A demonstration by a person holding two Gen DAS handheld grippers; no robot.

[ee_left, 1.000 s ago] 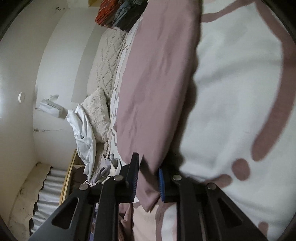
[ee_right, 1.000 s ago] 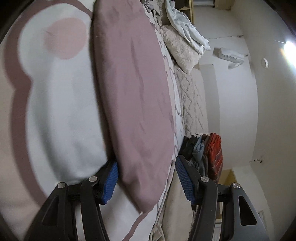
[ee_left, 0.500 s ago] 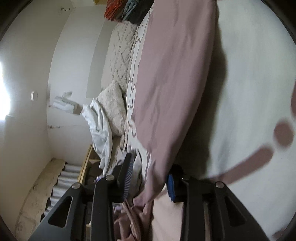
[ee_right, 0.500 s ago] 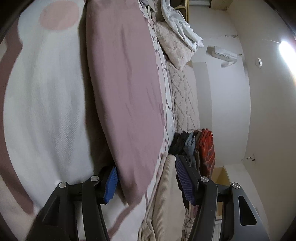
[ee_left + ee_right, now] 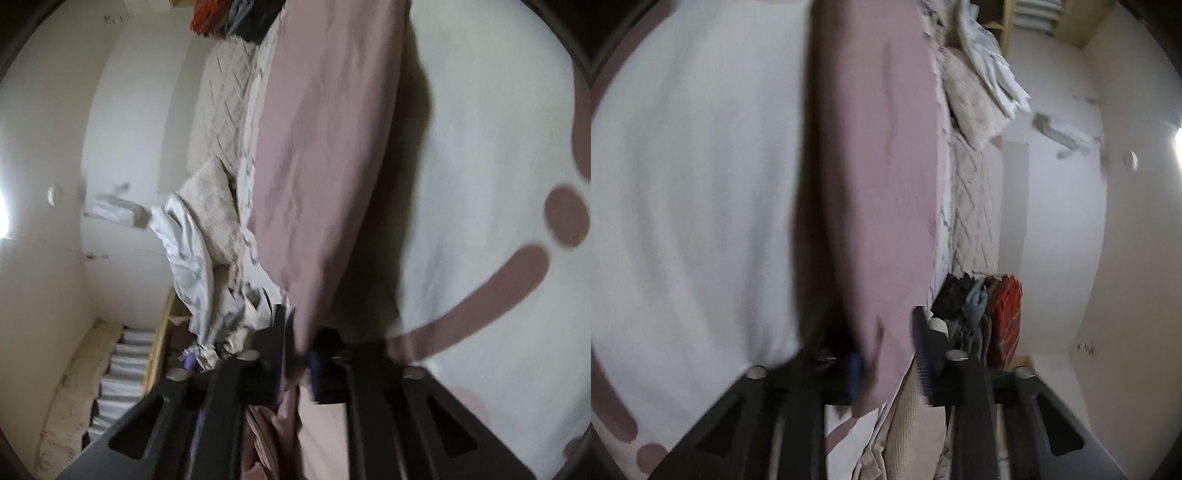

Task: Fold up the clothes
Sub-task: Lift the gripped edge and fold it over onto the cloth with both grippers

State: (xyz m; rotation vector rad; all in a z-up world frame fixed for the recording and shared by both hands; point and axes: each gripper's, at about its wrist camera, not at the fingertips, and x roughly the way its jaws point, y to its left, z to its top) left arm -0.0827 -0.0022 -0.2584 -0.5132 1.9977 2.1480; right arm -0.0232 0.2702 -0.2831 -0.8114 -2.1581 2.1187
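Observation:
A mauve-pink garment (image 5: 321,155) lies stretched across the white bedspread with mauve shapes (image 5: 491,155); it also shows in the right wrist view (image 5: 882,177). My left gripper (image 5: 297,363) has its jaws close together on one end edge of the garment. My right gripper (image 5: 886,365) has its jaws around the other end edge, with the cloth between the blue pads and a small gap still showing. Both views are blurred by motion.
A stack of folded clothes, red on top (image 5: 1004,314), sits at the bed's far side, also in the left wrist view (image 5: 221,16). A cream pillow (image 5: 214,218) and rumpled white sheet (image 5: 192,258) lie by the wall. Beige cloth (image 5: 916,435) lies under my right gripper.
Both grippers have narrowed onto the garment's ends. The left opened slightly half a second ago, then closed on the cloth. Both views shifted and blurred as the garment's edges lifted.

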